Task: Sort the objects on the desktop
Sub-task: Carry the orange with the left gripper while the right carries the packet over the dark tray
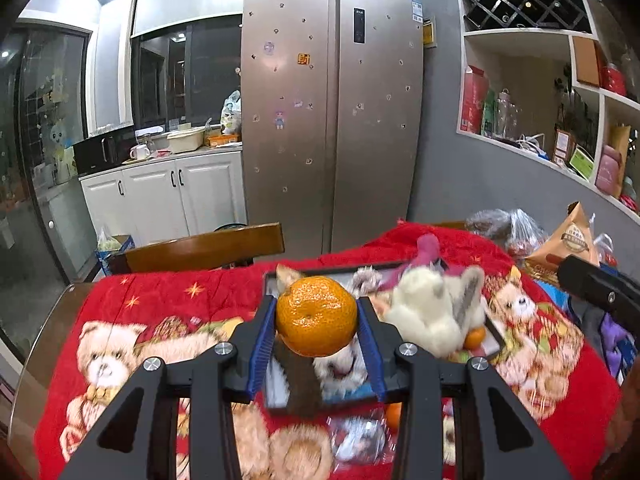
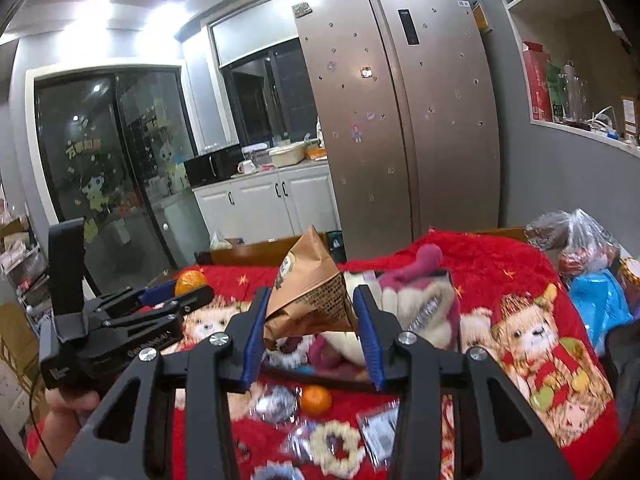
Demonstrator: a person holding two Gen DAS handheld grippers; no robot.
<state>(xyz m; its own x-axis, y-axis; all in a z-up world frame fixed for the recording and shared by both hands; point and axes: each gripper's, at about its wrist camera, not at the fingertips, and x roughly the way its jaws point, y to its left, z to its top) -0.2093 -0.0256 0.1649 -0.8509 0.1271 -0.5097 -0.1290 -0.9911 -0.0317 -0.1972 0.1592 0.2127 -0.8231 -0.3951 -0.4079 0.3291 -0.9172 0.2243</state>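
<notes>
Left gripper (image 1: 317, 320) clamps orange (image 1: 316, 314), right gripper (image 2: 310, 320) clamps bag (image 2: 310, 300); keep both squeezed until over separate trays.

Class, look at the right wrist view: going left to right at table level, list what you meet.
Left claw holding an orange → brown paper bag held in the right claw → white plush toy → blue plastic bag.

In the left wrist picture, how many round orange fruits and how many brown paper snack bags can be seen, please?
Round orange citrus fruits: 3
Brown paper snack bags: 1
Total: 4
</notes>
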